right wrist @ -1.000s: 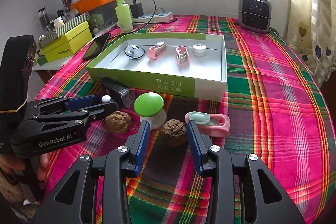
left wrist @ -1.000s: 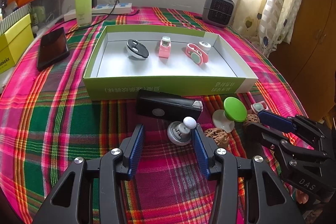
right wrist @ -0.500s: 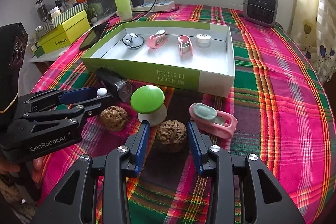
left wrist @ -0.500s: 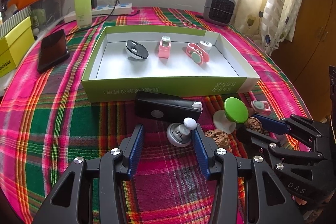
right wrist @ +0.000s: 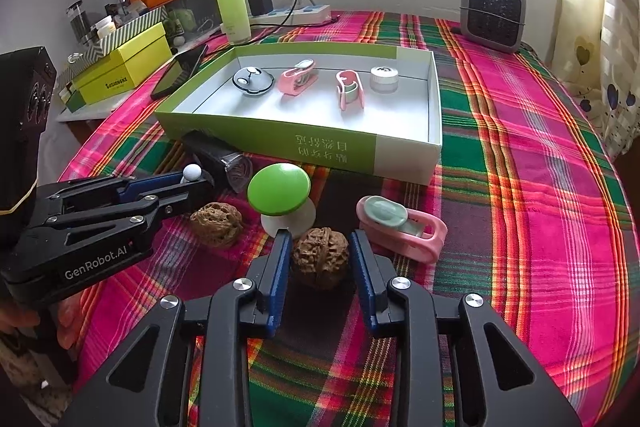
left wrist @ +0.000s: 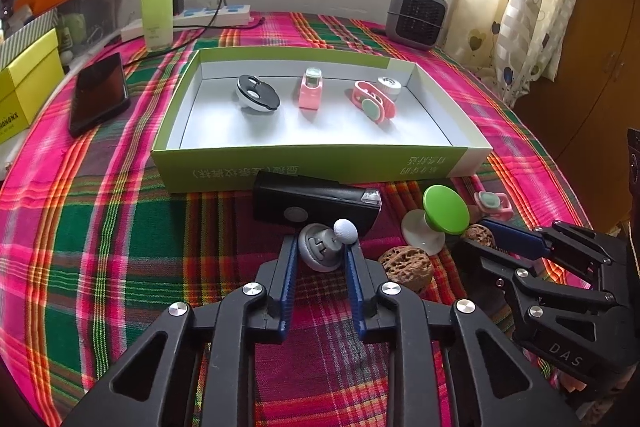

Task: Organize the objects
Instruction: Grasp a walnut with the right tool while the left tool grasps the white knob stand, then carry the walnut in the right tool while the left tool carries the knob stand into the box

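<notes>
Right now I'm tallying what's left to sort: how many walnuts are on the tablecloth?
2. One walnut sits between the right gripper's closing fingers; the other walnut lies left of it, beside the left gripper. More may hide behind the grippers.

A: What is changing on the left side?
B: The left gripper (left wrist: 321, 251) is closing its jaws; they were standing wide a second ago and are now pinching the grey knob with the white ball (left wrist: 325, 247).
A: And the right?
B: The right gripper (right wrist: 320, 249) is narrowing its jaws too, with the walnut (right wrist: 320, 259) sitting between them; the left pad is nearly touching it, the right pad is still showing a sliver of gap.
</notes>
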Action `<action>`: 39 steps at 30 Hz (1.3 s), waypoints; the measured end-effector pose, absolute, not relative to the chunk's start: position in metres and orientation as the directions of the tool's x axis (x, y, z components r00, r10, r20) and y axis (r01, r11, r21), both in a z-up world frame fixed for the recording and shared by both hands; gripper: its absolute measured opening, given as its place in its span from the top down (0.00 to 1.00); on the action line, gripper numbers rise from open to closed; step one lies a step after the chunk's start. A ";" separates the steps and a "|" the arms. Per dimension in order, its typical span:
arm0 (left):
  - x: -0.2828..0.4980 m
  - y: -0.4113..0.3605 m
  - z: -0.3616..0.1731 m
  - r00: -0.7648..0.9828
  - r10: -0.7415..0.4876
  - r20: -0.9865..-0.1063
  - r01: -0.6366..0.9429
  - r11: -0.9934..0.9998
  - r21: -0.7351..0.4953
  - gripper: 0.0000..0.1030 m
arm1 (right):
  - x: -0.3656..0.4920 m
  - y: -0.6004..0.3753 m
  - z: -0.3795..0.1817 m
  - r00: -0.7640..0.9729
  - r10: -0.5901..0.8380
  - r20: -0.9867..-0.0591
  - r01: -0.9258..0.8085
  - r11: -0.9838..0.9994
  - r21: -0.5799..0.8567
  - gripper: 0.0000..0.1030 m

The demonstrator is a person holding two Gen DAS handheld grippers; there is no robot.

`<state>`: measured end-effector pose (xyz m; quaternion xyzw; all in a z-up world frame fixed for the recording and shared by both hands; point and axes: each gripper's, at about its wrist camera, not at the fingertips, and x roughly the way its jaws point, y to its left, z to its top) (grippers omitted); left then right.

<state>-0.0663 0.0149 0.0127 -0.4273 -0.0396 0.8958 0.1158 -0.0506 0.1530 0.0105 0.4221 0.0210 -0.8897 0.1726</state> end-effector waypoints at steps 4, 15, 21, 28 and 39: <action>-0.065 0.015 0.013 -0.608 0.244 -0.755 -0.172 -0.969 -0.175 0.80 | -0.049 0.152 0.011 -0.584 -0.291 -0.758 0.330 -0.938 0.106 0.69; -0.062 0.014 0.016 -0.613 0.250 -0.749 -0.175 -0.968 -0.180 0.80 | -0.046 0.153 0.014 -0.590 -0.307 -0.747 0.334 -0.935 0.120 0.70; -0.057 0.010 0.021 -0.620 0.253 -0.743 -0.173 -0.967 -0.185 0.80 | -0.045 0.150 0.020 -0.595 -0.322 -0.736 0.341 -0.931 0.131 0.70; -0.053 0.006 0.035 -0.641 0.261 -0.722 -0.178 -0.965 -0.191 0.80 | -0.044 0.149 0.033 -0.620 -0.335 -0.710 0.344 -0.929 0.138 0.70; -0.064 0.002 0.049 -0.662 0.261 -0.703 -0.173 -0.965 -0.195 0.80 | -0.057 0.142 0.052 -0.647 -0.347 -0.679 0.359 -0.924 0.131 0.70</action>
